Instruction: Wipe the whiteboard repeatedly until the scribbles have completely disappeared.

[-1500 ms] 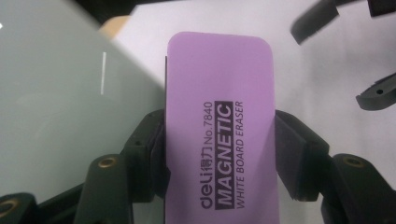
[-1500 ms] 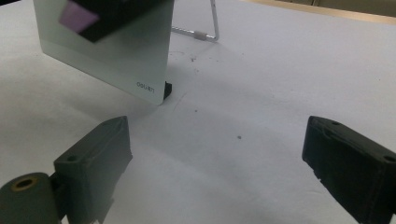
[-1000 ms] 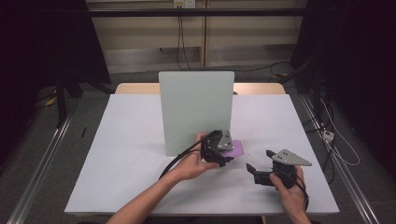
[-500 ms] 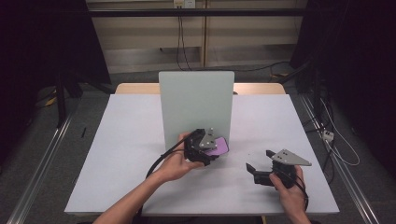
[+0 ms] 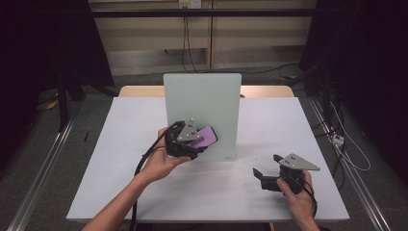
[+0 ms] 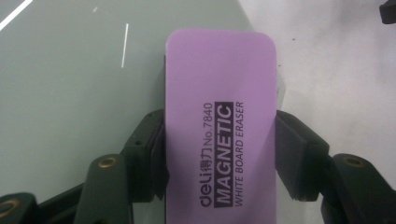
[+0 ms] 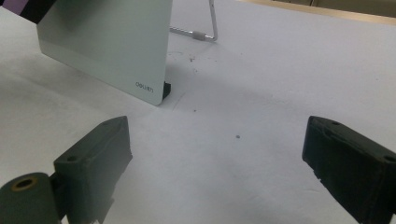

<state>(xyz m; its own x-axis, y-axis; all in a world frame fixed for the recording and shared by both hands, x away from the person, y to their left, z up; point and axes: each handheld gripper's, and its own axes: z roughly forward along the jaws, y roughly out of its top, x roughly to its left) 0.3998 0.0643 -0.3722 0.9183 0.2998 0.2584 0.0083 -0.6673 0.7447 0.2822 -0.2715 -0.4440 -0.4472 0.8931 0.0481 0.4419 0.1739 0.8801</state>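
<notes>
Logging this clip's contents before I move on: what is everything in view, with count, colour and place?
Whiteboard: one, pale grey-green, upright on its stand mid-table.
Eraser: one, purple, printed "MAGNETIC WHITE BOARD ERASER", clamped between the left gripper's jaws, against the board's lower face.
Table: one, white top with a wooden edge at the far side.
Wall socket: one, white, on the back wall, cables hanging below.
Left gripper: one, black, in the left hand, shut on the eraser.
Right gripper: one, black, in the right hand, open, at the near right of the table.
</notes>
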